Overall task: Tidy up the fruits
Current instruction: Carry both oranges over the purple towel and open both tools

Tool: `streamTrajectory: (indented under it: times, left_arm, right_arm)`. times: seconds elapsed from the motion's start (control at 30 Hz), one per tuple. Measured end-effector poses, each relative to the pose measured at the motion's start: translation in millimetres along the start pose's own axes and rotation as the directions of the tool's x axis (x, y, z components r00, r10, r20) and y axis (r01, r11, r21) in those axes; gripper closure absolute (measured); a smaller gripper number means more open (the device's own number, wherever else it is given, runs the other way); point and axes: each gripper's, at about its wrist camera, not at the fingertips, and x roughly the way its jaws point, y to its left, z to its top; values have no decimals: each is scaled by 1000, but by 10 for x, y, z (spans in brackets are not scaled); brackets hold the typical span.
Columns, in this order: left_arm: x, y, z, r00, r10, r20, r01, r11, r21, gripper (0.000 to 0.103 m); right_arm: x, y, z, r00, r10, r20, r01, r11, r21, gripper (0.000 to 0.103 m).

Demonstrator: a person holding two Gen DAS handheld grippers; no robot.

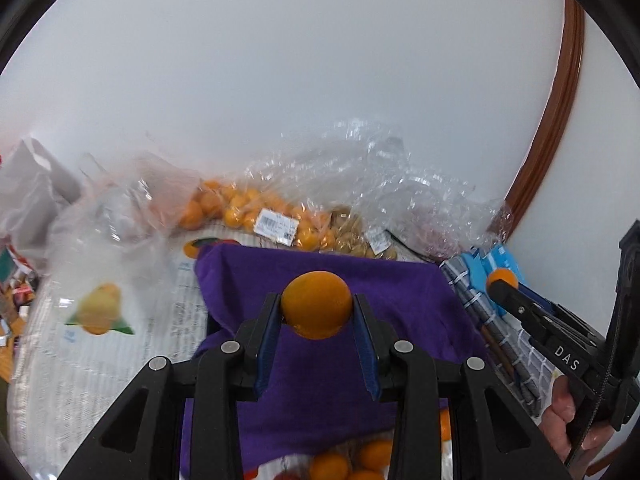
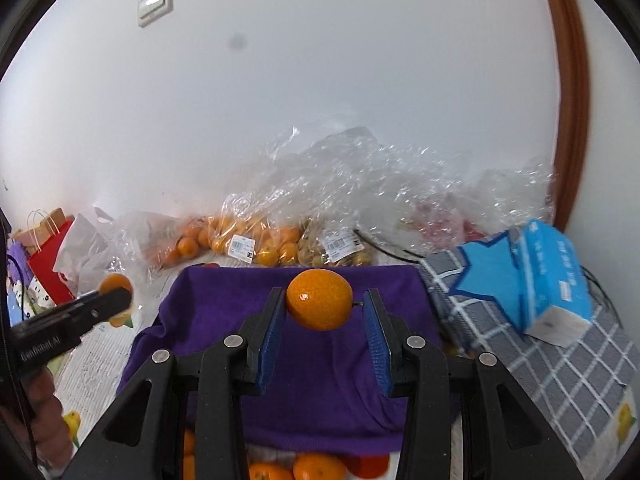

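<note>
Loose tangerines (image 2: 316,468) lie nearest, low beneath my claws at the near edge of a purple cloth (image 2: 320,380). My left claw (image 1: 317,312) is clenched on one tangerine (image 1: 316,304), and my right claw (image 2: 320,308) grips another tangerine (image 2: 319,304); both fruits hang above the cloth. I judge this the carrying step: each fruit lifted and not yet set down. Next I need a clear spot for them, lowering before I release so they don't roll. Right of the cloth sit a checked cloth (image 2: 560,360) and a blue tissue pack (image 2: 548,276). Farther back, bagged tangerines (image 2: 240,240) and crumpled clear plastic (image 2: 380,184) crowd the wall.
</note>
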Motion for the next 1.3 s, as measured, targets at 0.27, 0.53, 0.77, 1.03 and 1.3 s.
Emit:
streamTrajectory:
  times: [0.27,0.53,0.77,1.03,1.3]
  left_arm:
    - [508,71,-263,994,19,-106,-18,1000,12,69]
    - [697,161,-361,982,-1,-191,-1,1000,-12,69]
    - [764,201,-389,980,53,-193,-51,999,14,69]
    - [796,151,-398,978,74,-196,-66,997,50,69]
    - [846,65,-434,974,123,-191,-101,988,118,69]
  right_arm:
    - [433,-194,-224,997,-43,-64,44,999,9,64]
    - [796,-249,-435,982,-28,-187,35,999,34,64]
    - [937,-225,-508,972,-19,-234,26,999,26,64]
    - [966,-185,-572,967,-32,-253,35,999,5,63]
    - [938,-189,-579,968,-35,-249,35,999,-5,61]
